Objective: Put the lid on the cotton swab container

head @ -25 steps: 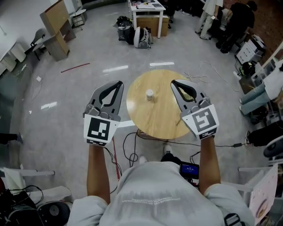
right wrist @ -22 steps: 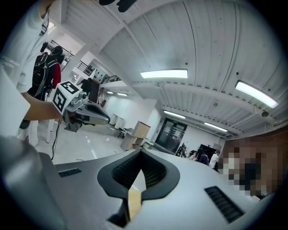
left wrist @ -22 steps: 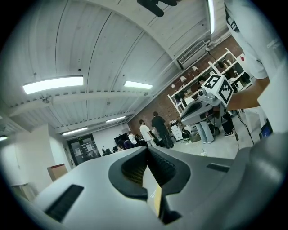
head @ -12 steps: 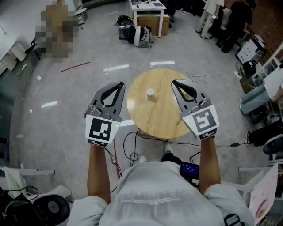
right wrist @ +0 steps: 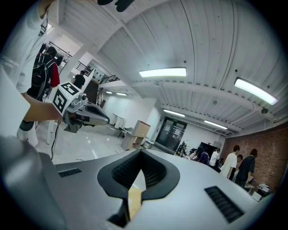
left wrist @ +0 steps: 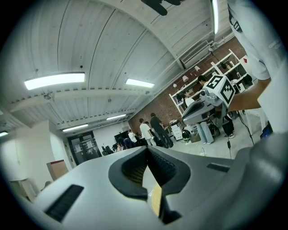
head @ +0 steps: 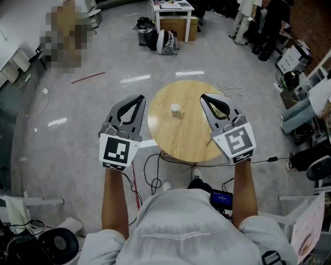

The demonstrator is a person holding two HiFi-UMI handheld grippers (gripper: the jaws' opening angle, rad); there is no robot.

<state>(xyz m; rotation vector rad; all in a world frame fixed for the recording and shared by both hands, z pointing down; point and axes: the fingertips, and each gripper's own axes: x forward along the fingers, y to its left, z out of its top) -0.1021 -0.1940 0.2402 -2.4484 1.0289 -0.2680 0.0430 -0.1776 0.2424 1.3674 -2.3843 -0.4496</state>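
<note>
A small white cotton swab container stands upright near the middle of the round wooden table. At this size I cannot make out its lid as a separate part. My left gripper is held up at the table's left edge, jaws shut with nothing between them. My right gripper hovers over the table's right side, also shut and empty. The container sits between the two grippers, apart from both. Both gripper views point up at the ceiling; the left gripper and the right gripper show their jaws meeting.
Cables trail on the grey floor under the table. A white desk with bags beside it stands at the back. People stand at the far right. Shelves and equipment line the right side.
</note>
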